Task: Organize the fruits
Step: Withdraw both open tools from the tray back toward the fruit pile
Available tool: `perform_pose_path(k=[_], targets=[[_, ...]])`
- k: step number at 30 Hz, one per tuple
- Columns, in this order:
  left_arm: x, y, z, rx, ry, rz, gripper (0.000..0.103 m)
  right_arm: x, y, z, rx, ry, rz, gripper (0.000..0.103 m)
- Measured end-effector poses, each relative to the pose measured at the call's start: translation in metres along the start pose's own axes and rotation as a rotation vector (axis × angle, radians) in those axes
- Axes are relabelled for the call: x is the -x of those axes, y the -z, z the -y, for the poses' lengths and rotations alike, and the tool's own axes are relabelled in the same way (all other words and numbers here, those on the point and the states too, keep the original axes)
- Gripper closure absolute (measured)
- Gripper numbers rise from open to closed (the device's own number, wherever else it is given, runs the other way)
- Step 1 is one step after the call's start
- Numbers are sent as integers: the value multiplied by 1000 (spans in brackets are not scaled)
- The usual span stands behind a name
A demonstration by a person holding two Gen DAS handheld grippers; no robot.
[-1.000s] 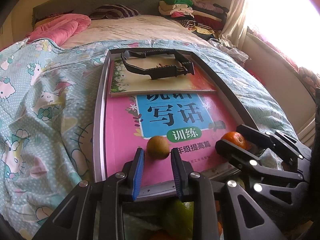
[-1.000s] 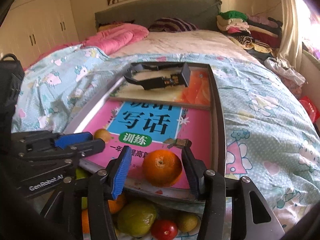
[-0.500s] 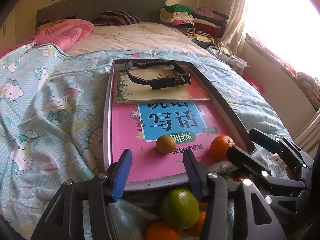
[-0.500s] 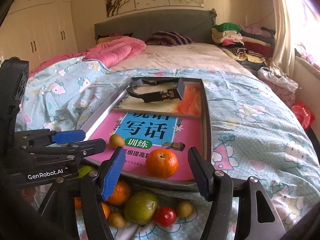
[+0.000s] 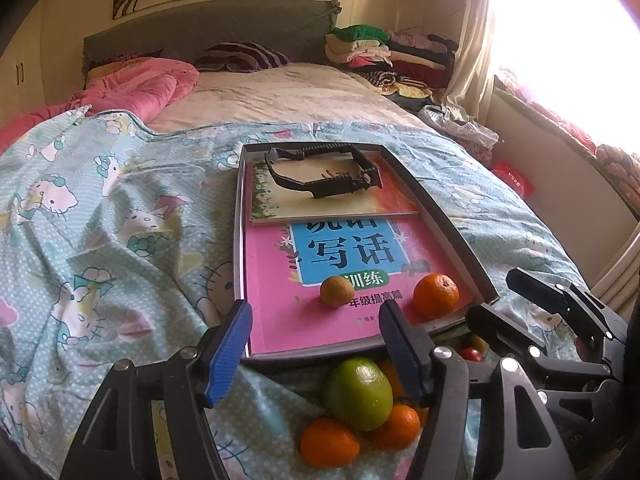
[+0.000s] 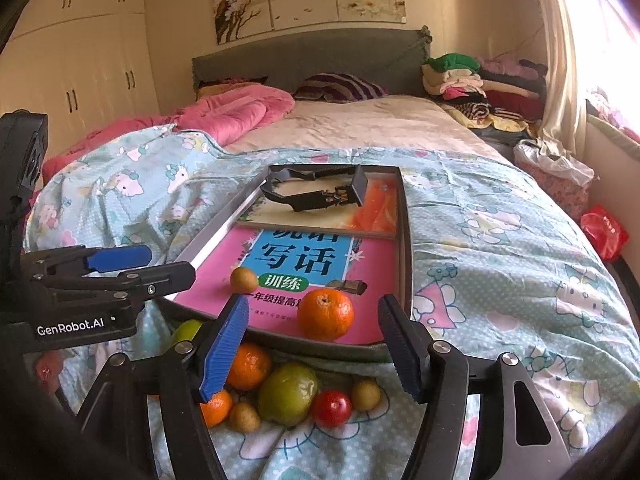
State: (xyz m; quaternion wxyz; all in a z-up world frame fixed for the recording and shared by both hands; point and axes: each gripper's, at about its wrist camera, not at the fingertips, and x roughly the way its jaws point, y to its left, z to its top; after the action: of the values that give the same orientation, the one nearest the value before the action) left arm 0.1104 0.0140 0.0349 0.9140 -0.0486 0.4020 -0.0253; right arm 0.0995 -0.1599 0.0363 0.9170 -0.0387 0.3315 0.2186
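A metal tray [image 5: 239, 216] lies on the bed [image 5: 100, 208], lined with a pink book [image 5: 280, 316], and serves as the landmark. On the book, near the tray's front edge, sit an orange [image 6: 326, 314] and, to its left, a small brown fruit [image 6: 244, 279]; the two are apart. At the tray's far end a black clamp-like tool [image 5: 324, 174] rests on a second book [image 5: 336, 200]. Just in front of the tray, on the bedspread, lies a pile of fruit: a green fruit [image 6: 288, 394], more oranges [image 6: 248, 365], a red tomato [image 6: 332, 408] and small brown fruits [image 6: 365, 394]. The left gripper [image 5: 314, 350] hangs over the tray's front edge, its jaws wide and holding nothing. The right gripper [image 6: 312, 346] hangs in front of the tray too, jaws wide, apart from the orange.
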Motion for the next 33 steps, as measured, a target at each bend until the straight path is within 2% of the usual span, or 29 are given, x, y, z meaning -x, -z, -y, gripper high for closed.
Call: perform_pose_path(k=[13,33], targets=[[18,17,-5,5,-8,-7,37,19,14,-5,22,3,-11,34],[21,54,-4,-43,-31,-79,38,22,44,-22,47,-38,-83,34]])
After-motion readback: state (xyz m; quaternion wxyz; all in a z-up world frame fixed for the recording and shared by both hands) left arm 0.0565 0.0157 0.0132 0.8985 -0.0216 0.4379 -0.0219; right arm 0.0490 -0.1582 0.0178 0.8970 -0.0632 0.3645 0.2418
